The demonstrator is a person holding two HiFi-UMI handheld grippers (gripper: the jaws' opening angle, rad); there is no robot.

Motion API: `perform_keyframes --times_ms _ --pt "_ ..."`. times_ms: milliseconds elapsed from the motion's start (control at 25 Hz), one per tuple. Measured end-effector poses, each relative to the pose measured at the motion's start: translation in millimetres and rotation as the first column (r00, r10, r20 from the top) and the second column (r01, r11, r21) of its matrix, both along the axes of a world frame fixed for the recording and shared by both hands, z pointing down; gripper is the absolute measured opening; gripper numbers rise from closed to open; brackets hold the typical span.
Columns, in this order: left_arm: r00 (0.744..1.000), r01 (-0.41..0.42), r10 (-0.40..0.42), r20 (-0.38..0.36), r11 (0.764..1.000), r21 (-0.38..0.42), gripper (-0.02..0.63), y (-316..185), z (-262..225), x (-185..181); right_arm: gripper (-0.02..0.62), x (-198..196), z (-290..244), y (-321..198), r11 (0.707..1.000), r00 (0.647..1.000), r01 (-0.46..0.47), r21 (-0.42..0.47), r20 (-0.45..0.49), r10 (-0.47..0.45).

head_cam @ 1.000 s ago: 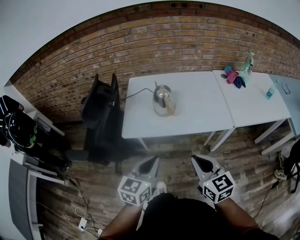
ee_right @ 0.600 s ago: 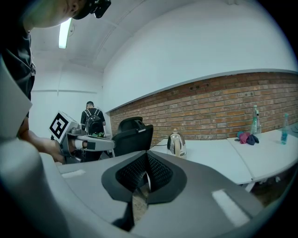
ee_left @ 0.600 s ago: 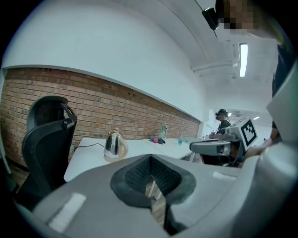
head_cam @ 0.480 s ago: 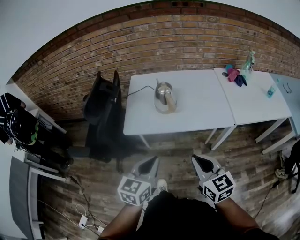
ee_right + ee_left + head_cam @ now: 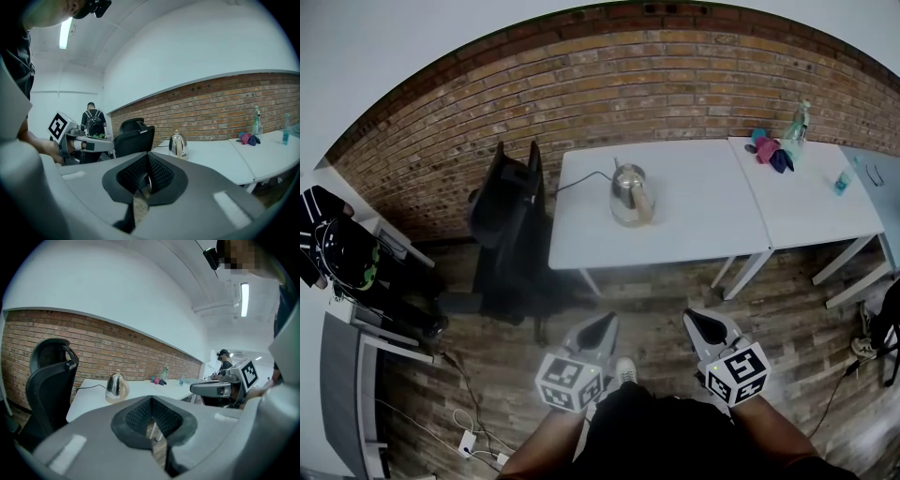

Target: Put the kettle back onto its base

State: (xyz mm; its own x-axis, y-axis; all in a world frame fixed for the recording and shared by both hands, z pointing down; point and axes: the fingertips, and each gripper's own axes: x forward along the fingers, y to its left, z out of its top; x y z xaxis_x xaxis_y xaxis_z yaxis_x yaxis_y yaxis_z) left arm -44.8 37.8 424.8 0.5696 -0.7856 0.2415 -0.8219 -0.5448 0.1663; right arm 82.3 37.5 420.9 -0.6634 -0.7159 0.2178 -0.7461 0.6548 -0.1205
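Observation:
A steel kettle (image 5: 628,190) with a pale wooden handle stands near the back left of a white table (image 5: 694,234), over a round base; a black cord (image 5: 577,185) runs from it to the table's left edge. The kettle also shows in the left gripper view (image 5: 116,386) and the right gripper view (image 5: 177,145). My left gripper (image 5: 598,328) and right gripper (image 5: 705,323) hang close to my body above the wooden floor, well short of the table. Both are shut with nothing between the jaws (image 5: 152,426) (image 5: 144,182).
A black office chair (image 5: 506,211) stands at the table's left end. A second white table (image 5: 825,216) to the right carries a spray bottle (image 5: 797,122), coloured cloths (image 5: 769,152) and a small bottle (image 5: 841,184). Cables and a power strip (image 5: 473,448) lie on the floor at left.
The head view has shifted slightly, so the table and kettle sit a little further right in the picture. Both grippers stay where they were, still shut.

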Motion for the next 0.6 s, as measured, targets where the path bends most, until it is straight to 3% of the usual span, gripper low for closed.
perform_keyframes --times_ms 600 --pt "1.0 -0.011 0.011 0.004 1.0 0.009 0.0 2.3 -3.4 1.6 0.023 0.2 -2.5 2.1 1.0 1.0 -0.002 0.009 -0.005 0.002"
